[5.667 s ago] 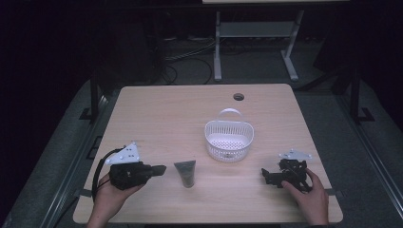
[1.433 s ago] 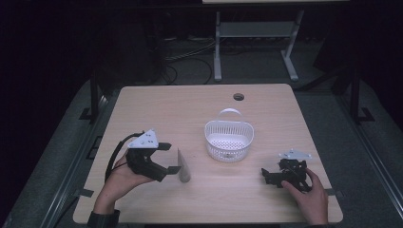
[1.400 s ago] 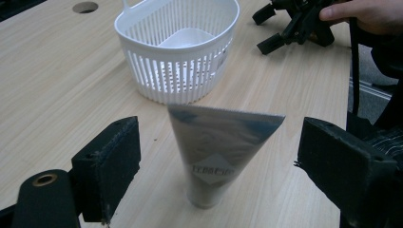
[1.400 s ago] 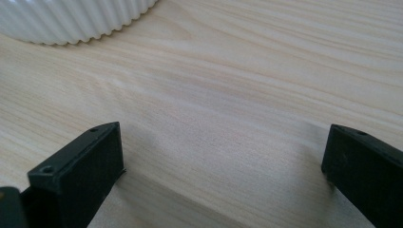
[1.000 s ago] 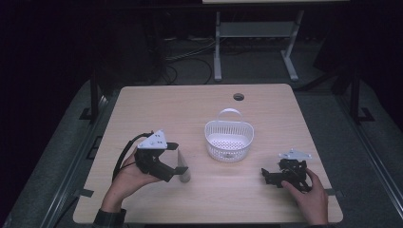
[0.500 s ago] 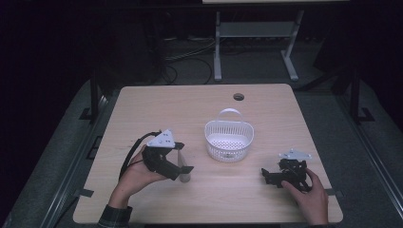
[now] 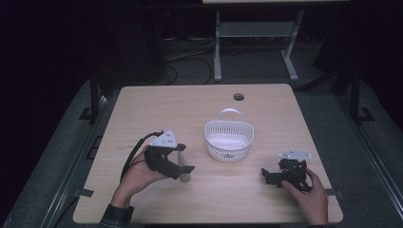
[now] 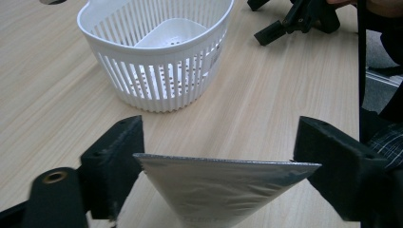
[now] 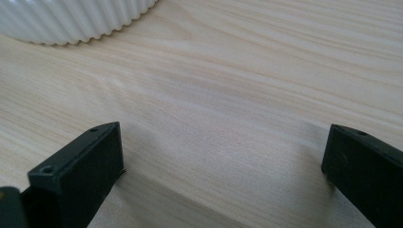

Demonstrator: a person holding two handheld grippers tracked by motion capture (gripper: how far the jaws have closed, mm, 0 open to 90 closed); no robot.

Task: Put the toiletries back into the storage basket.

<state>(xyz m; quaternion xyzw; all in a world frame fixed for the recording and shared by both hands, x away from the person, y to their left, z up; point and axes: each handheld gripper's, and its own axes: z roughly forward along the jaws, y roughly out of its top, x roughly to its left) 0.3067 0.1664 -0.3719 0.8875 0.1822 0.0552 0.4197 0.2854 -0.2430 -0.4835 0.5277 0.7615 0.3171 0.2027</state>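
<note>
My left tongs (image 8: 216, 156) straddle the flat crimped end of a grey, wedge-shaped plastic tube (image 8: 223, 190); the jaws have just been closing in, and the tube's edge now spans the gap from one black pad to the other, touching both as far as I can judge. In the high view those left tongs (image 7: 183, 164) sit at the near-left part of the pale wooden worktop (image 7: 190, 109), tilted downward over the tube (image 7: 184, 176), which stands on the wood just beneath them. My left hand (image 7: 138, 173) grips the body, a dark cable looping off its outer side and a grey three-cornered plate on top.

A white slotted plastic basket with a hoop handle (image 7: 229, 140) stands at the middle of the worktop, just beyond and to the right of the tube, not touching it. From the left gripper view the basket (image 8: 157, 57) rises behind the tube's edge, its perforated floor bare.

My right tongs (image 7: 267, 175) rest at the near-right of the worktop, held by my right hand (image 7: 309, 190) and pointing toward the centre, well apart from the basket. In the right gripper view the right tongs (image 9: 223, 166) stand wide apart with bare wood between them, the basket's ribbed wall (image 9: 71, 19) at the top left corner.
</note>
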